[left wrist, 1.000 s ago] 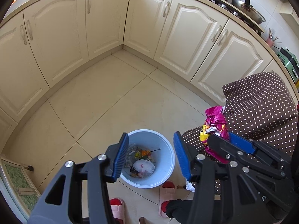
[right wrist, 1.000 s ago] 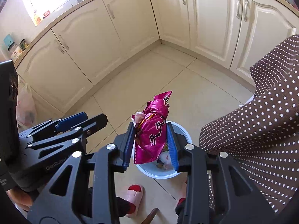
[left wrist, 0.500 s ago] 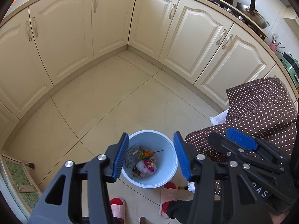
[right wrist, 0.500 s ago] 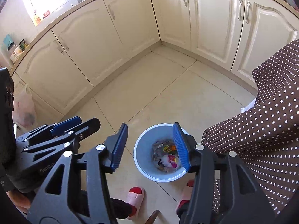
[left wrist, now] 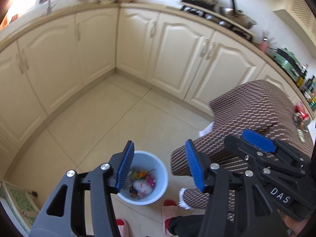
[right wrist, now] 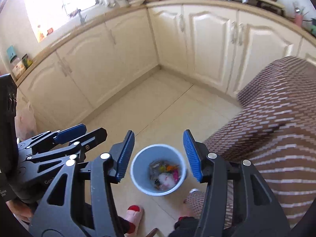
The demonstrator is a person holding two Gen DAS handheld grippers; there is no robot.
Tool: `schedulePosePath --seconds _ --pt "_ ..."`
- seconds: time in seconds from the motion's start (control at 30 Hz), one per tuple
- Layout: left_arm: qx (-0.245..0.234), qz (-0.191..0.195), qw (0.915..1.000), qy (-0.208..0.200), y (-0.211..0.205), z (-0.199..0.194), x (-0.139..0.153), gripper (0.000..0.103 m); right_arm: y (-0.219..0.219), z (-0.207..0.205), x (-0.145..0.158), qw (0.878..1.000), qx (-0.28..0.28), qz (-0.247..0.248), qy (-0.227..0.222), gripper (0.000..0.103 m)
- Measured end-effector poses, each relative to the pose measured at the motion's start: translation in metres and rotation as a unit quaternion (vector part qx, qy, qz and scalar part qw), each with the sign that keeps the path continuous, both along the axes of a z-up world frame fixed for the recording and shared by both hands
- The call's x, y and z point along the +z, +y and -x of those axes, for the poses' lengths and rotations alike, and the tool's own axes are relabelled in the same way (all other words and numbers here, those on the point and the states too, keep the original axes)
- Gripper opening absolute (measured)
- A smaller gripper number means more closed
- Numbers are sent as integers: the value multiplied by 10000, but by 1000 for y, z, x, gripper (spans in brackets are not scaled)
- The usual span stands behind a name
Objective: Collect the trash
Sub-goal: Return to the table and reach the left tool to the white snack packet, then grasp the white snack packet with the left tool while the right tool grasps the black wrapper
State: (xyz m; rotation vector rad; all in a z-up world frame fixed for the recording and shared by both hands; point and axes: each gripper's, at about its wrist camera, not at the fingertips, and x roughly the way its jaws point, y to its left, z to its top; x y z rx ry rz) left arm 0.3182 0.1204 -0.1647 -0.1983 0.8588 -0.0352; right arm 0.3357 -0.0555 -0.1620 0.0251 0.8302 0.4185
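My right tongs (right wrist: 158, 154) have just opened and released the crinkled magenta snack wrapper; both pairs now hang empty. It lies inside the pale blue round plastic bin (right wrist: 138, 177) at lower centre, so that piece is collected.

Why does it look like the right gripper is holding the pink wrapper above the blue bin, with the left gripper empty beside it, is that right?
Not quite. The right gripper holds nothing: its jaws have just been opening and stand apart with only the blue bin visible between them, as the right wrist view shows. The pink wrapper lies inside the bin with the other trash. The left gripper is indeed empty.
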Motion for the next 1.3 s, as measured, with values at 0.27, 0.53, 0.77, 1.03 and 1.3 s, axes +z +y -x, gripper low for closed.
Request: schedulePosePath --seconds 0.27,0.53,0.77,1.03,1.3 --pt "-871 -125 9944 -586 -116 -2 60 58 -111 33 59 9944 -802 109 -686 54" --pt "-2090 -143 9762 -562 -255 -14 66 58 -245 58 78 9781 -1832 495 -857 55" --pt "-2833 -359 9581 -238 -356 -26 46 58 -338 74 61 9627 -2575 524 -641 55" --pt "-3094 -636 9486 187 -410 -51 23 58 -370 77 48 9583 -2798 380 -447 56" --pt "-3357 -773 9388 -23 -396 -34 28 17 -360 57 49 9652 -2575 290 -354 57"
